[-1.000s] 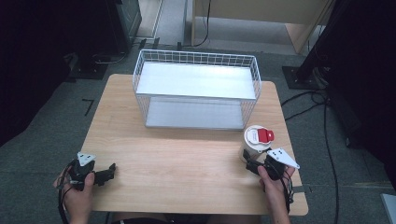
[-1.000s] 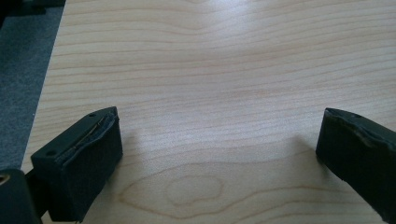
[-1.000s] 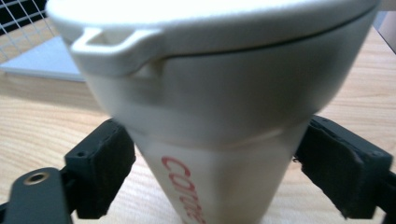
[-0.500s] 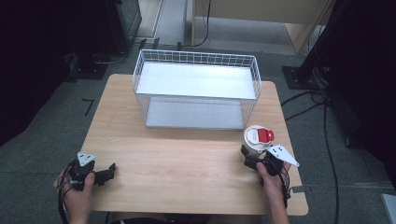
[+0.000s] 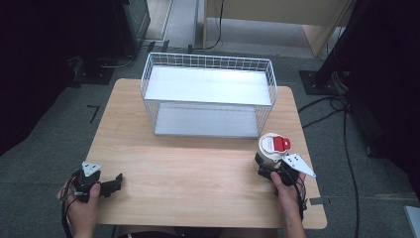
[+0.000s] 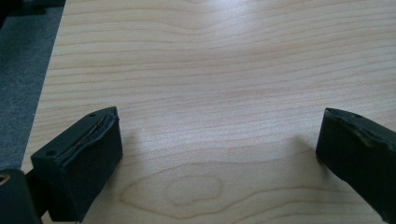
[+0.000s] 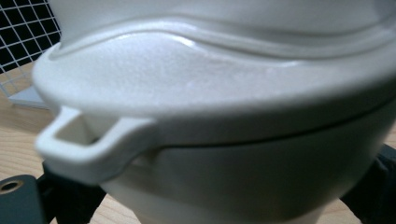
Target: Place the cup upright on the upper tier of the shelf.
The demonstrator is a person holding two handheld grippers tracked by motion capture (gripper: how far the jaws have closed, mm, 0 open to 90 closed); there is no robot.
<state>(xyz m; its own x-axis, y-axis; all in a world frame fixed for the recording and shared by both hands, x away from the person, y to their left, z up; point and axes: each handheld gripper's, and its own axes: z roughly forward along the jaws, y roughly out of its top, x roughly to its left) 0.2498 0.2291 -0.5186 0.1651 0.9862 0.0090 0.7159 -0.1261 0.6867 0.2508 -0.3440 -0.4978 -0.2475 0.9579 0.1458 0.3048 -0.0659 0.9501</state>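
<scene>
At the right front of the pale wooden table [image 5: 198, 168], a white, round plastic container with a white lid and a red flip tab [image 5: 271, 148] stands upright on the board, just forward of the right front corner of the white wire-mesh basket [image 5: 208, 89] and apart from it; the right gripper [image 5: 270, 168] is set against the container's near side, its jaws reaching to either side of the lower body; in the right gripper view the white body [image 7: 233, 177] sits between the two black jaws at the bottom corners, with the lid rim and a small loop lug [image 7: 88, 144] above them; whether the pads are clamped on the wall or merely bracket it cannot be told, since the contact lines are hidden. The low grip, below the lid rim, is judged to keep the lid clear and the container vertical if it is lifted; the basket stands open-topped directly behind, which suits a transfer over its front wall.

The left gripper [image 5: 111, 184] rests at the left front of the table, well apart from the container; its jaws stand spread wide with bare wood grain between them in the left gripper view [image 6: 219, 154], grasping nothing; this parked position is judged to keep the left side out of the working path.
</scene>
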